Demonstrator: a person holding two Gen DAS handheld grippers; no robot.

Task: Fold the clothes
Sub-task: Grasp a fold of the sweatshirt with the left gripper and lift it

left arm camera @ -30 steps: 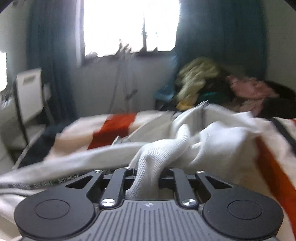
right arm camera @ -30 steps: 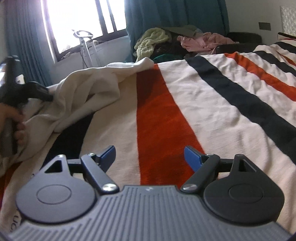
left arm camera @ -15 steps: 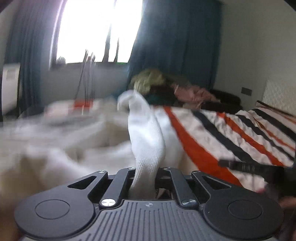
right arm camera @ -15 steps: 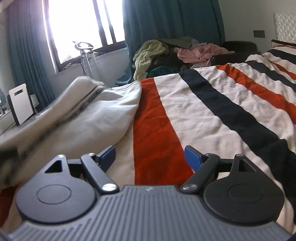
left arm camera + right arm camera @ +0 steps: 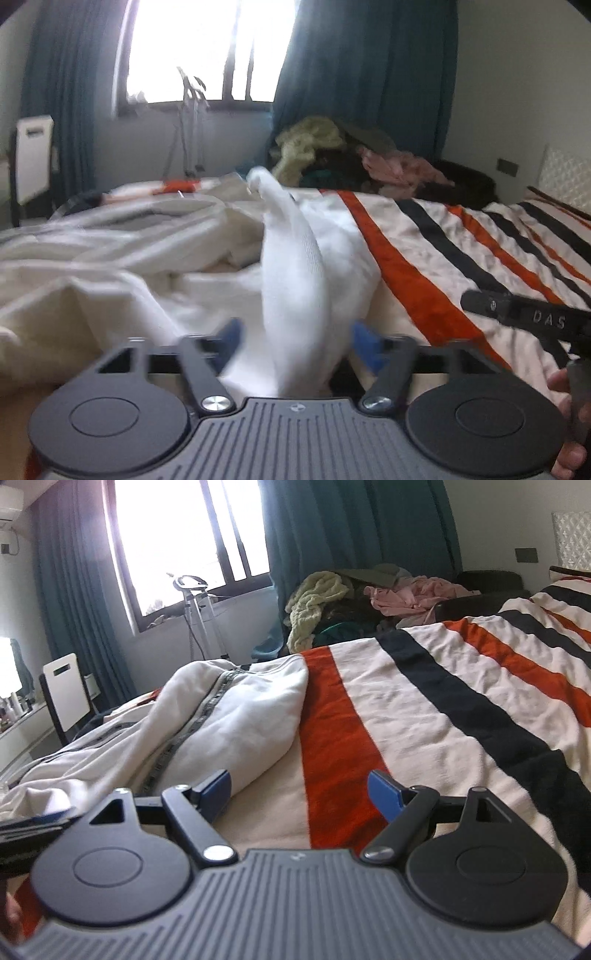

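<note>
A cream-white garment (image 5: 140, 258) with a dark trim band lies bunched on the left part of a striped bed (image 5: 424, 236). My left gripper (image 5: 295, 339) has its jaws opening; a ribbed white sleeve end (image 5: 291, 266) still stands between the blue pads, which no longer press on it. In the right wrist view the same garment (image 5: 221, 723) lies folded over beside the orange stripe. My right gripper (image 5: 299, 790) hovers open over the bed (image 5: 424, 716), its left pad close to the garment's edge, nothing between its fingers.
A heap of other clothes (image 5: 354, 602), yellow-green and pink among them, is piled beyond the bed's far edge under teal curtains. A white chair (image 5: 66, 690) and a metal stand (image 5: 195, 620) stand by the window. The other gripper's black body (image 5: 532, 317) shows at right.
My left gripper carried the sleeve end rightward across the bed, then its jaws spread apart off the cloth. The garment now lies folded over itself. My right gripper drifted slightly, still open.
</note>
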